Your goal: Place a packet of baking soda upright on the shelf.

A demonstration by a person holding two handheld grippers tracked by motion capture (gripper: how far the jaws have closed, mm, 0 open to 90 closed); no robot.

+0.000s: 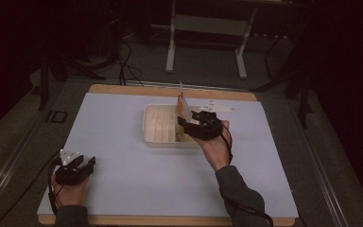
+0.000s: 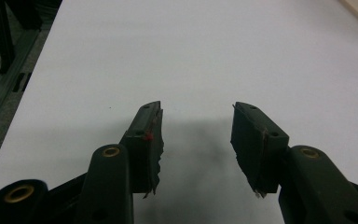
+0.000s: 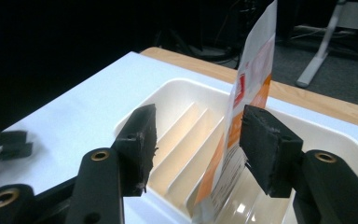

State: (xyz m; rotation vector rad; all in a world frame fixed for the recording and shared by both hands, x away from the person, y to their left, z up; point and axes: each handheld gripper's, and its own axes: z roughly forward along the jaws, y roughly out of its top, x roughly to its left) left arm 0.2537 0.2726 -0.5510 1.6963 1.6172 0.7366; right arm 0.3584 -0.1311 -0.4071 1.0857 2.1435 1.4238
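A white tray [image 1: 146,124] with ribbed slots stands at the middle of the light blue mat. An orange-and-white packet [image 1: 182,101] stands upright on edge in the tray's right part. My right gripper [image 1: 185,123] hovers at the tray's right side. In the right gripper view the jaws of my right gripper [image 3: 198,116] stand wide apart. There the packet [image 3: 254,60] rises between them, close beside the right pad, above the tray [image 3: 177,84]. My left gripper [image 1: 86,161] rests at the mat's near left, open [image 2: 198,109], with nothing between its jaws.
Just behind the tray lies a flat white strip with small pieces [image 1: 215,108]. The wooden table edge [image 1: 170,90] borders the mat at the back. Beyond it, on the dark floor, stands a metal frame [image 1: 170,47] amid cables.
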